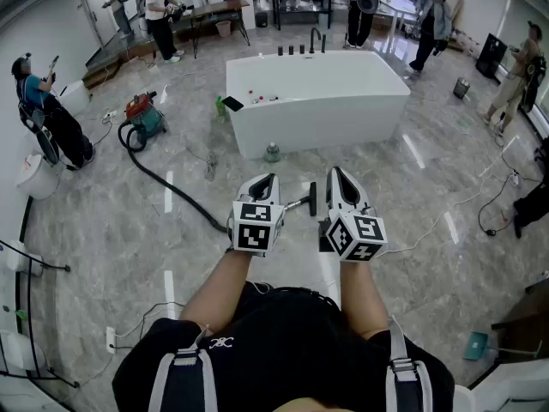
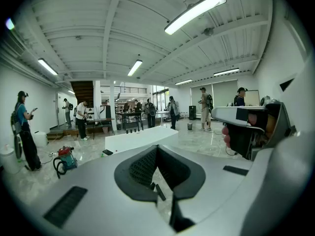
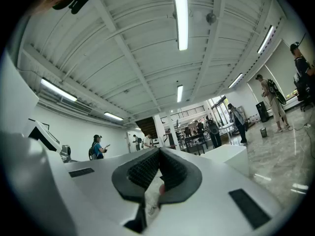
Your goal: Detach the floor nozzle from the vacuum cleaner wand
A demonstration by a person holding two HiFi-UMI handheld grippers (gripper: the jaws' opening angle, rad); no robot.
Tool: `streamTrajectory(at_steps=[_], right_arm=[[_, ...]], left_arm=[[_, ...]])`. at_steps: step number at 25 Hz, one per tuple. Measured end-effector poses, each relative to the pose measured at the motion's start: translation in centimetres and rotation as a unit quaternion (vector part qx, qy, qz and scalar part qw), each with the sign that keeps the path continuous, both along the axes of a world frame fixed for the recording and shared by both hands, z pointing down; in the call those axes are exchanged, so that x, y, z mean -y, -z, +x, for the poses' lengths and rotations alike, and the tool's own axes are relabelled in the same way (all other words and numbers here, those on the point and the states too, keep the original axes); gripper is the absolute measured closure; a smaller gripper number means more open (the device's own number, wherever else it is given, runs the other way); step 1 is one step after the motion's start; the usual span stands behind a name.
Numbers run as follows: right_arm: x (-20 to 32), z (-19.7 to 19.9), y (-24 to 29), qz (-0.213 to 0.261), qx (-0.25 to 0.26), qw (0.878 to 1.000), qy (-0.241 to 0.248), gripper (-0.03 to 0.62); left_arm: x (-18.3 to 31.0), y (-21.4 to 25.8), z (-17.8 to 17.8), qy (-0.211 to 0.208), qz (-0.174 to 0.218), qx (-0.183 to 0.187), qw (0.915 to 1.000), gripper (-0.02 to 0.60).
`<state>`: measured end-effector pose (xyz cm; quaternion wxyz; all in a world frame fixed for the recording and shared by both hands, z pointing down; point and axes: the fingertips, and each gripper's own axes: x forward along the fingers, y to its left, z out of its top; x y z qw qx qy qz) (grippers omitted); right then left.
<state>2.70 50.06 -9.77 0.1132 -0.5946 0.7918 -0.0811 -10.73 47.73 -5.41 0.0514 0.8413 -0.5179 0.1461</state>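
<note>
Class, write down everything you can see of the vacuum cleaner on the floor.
The vacuum cleaner is a small canister, red on top and teal below, standing upright on the grey marble floor, left of the white bathtub in the head view. Its black hose loops beside the canister, then trails over the floor until the left tongs hide it. Beyond them a thin silvery wand with a dark nozzle lies on the floor. Nothing holds it.

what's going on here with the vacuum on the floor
A person holds both grippers shut and empty over the grey marble floor: left gripper, right gripper. Below, between them, the black floor nozzle lies apparently still on its thin wand, whose black hose runs to the red and teal vacuum cleaner. Neither gripper touches it.
</note>
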Motion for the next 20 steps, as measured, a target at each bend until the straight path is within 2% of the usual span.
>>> streamTrajectory(at_steps=[11,20], right_arm=[[3.8,1.7,-2.3,-0.024,0.015,1.0,0.005,0.582],[12.4,2.2,-4.2,-0.044,0.039,0.998,0.001,0.582]], left_arm=[[3.8,-1.9,2.2,-0.008,-0.014,0.004,0.9999,0.575],[12.3,-3.8,2.2,-0.014,-0.015,0.002,0.9998,0.575]])
